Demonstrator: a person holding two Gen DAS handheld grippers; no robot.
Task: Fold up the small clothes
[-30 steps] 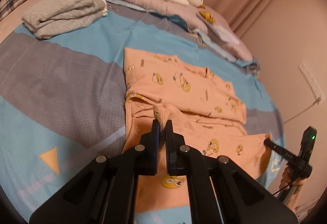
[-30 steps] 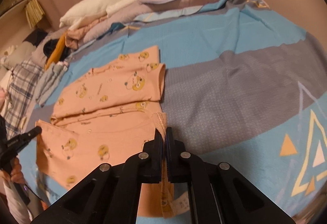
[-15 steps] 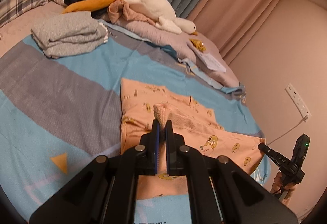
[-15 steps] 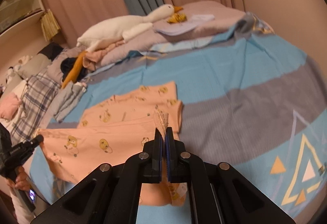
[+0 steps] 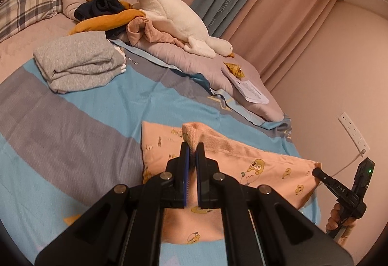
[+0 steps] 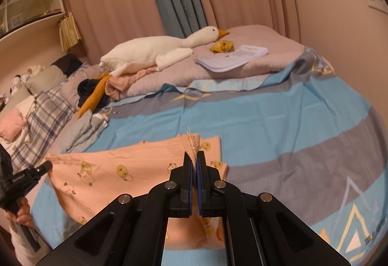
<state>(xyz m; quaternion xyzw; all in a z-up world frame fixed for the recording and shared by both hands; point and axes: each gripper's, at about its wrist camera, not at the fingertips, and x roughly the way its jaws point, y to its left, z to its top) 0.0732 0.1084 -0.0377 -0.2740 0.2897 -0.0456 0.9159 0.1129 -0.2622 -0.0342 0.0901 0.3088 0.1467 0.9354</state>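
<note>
Left tool [image 5: 191,153] and right tool [image 6: 194,164] each pinch one corner of the peach duck-print garment [image 6: 116,169]; we hold its edge taut above the striped blue-grey bed [image 6: 291,125] for an even fold.

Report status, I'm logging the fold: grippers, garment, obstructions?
Left hand-held gripper and right hand-held gripper both shut on peach pajama garment. Edge lifted, stretched between them over the bedsheet. Nothing in the way.
</note>
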